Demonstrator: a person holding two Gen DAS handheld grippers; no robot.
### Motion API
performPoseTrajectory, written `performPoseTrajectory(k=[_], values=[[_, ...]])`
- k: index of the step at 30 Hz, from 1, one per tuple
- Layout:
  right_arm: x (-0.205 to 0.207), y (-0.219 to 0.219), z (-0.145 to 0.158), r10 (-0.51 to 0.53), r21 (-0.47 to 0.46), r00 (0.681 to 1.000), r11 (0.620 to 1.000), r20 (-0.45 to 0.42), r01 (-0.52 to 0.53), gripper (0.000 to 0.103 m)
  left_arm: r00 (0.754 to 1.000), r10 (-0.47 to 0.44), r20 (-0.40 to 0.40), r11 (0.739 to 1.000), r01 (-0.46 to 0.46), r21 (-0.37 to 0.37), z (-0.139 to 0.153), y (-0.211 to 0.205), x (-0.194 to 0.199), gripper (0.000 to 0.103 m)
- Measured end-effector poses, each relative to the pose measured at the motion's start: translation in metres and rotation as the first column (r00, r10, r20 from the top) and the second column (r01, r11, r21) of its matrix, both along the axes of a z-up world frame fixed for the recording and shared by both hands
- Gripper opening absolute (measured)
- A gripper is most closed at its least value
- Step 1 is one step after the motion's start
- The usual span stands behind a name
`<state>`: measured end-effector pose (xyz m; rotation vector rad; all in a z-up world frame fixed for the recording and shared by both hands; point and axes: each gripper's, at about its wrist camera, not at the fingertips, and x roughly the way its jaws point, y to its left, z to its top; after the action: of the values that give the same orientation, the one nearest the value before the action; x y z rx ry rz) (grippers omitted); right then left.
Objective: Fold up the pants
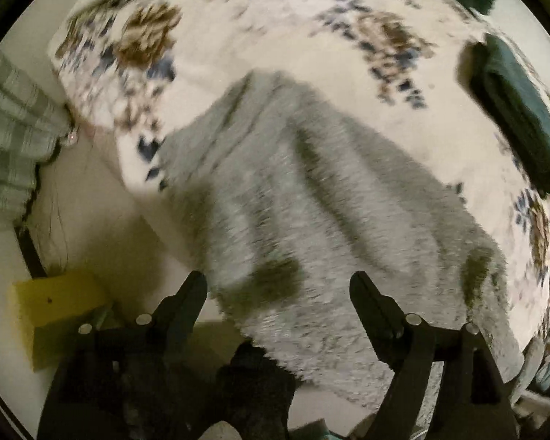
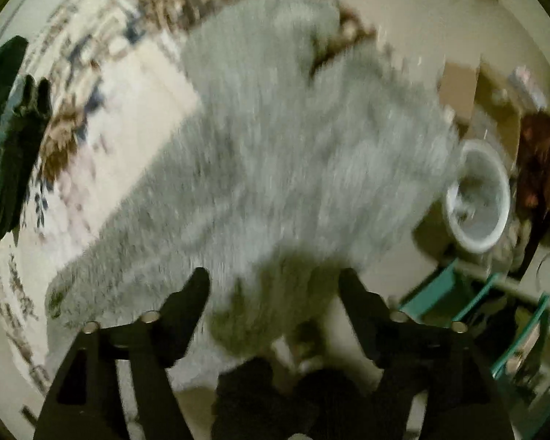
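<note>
Grey fleecy pants (image 1: 311, 198) lie spread on a bed with a white floral cover (image 1: 260, 36), their near end hanging over the bed's edge. In the left wrist view my left gripper (image 1: 278, 286) is open, its black fingers apart just above the pants' near edge, holding nothing. In the right wrist view the pants (image 2: 293, 139) fill the middle of the blurred picture. My right gripper (image 2: 275, 282) is open over their near end, fingers apart and empty.
Dark green folded clothes (image 1: 517, 110) lie on the bed at the right; they also show in the right wrist view (image 2: 11, 139). A yellow block (image 1: 55, 304) and a plaid cloth (image 1: 11, 128) are at the left. A white bucket (image 2: 476, 194) and teal frames (image 2: 458, 293) stand beside the bed.
</note>
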<state>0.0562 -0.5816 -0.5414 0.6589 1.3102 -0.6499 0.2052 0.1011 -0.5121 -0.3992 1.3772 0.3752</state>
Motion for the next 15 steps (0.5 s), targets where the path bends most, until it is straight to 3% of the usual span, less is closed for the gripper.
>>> performPoseTrajectory(k=[2,4,6,10,11,12,13,14,15], values=[[0.021,-0.01,0.007,0.036,-0.084,0.999,0.996,0.021,-0.034,0.089,0.999,-0.037,0.011,0.999,0.037,0.016,0.0,-0.012,0.002,0.08],[0.058,-0.019,0.012,0.081,-0.149,0.997,0.986,0.013,-0.078,0.09,0.997,-0.082,0.005,0.996,0.082,0.031,-0.004,-0.027,0.005,0.08],[0.094,-0.03,0.006,0.136,-0.22,0.991,0.966,-0.021,-0.137,0.09,0.993,-0.118,-0.01,0.993,0.119,0.024,-0.011,-0.045,0.007,0.08],[0.13,-0.042,-0.023,0.204,-0.265,0.97,0.936,-0.132,-0.233,0.09,0.983,-0.178,-0.035,0.984,0.179,0.026,-0.021,-0.076,0.007,0.08],[0.13,-0.05,-0.027,0.201,-0.253,0.967,0.938,-0.159,-0.237,0.084,0.981,-0.191,-0.043,0.981,0.192,0.023,-0.023,-0.083,0.007,0.08],[0.125,-0.057,-0.026,0.183,-0.253,0.97,0.943,-0.158,-0.219,0.071,0.979,-0.199,-0.046,0.98,0.2,0.018,-0.024,-0.088,0.007,0.08],[0.116,-0.066,-0.021,0.138,-0.268,0.979,0.947,-0.153,-0.175,0.025,0.976,-0.209,-0.057,0.977,0.21,0.015,-0.027,-0.093,0.006,0.08],[0.101,-0.079,-0.013,0.071,-0.285,0.988,0.953,-0.134,-0.107,0.014,0.974,-0.216,-0.063,0.976,0.217,0.013,-0.029,-0.097,0.006,0.08],[0.081,-0.095,-0.003,-0.006,-0.27,0.996,0.963,-0.083,-0.017,0.014,0.973,-0.219,-0.065,0.975,0.221,0.013,-0.03,-0.098,0.005,0.08]])
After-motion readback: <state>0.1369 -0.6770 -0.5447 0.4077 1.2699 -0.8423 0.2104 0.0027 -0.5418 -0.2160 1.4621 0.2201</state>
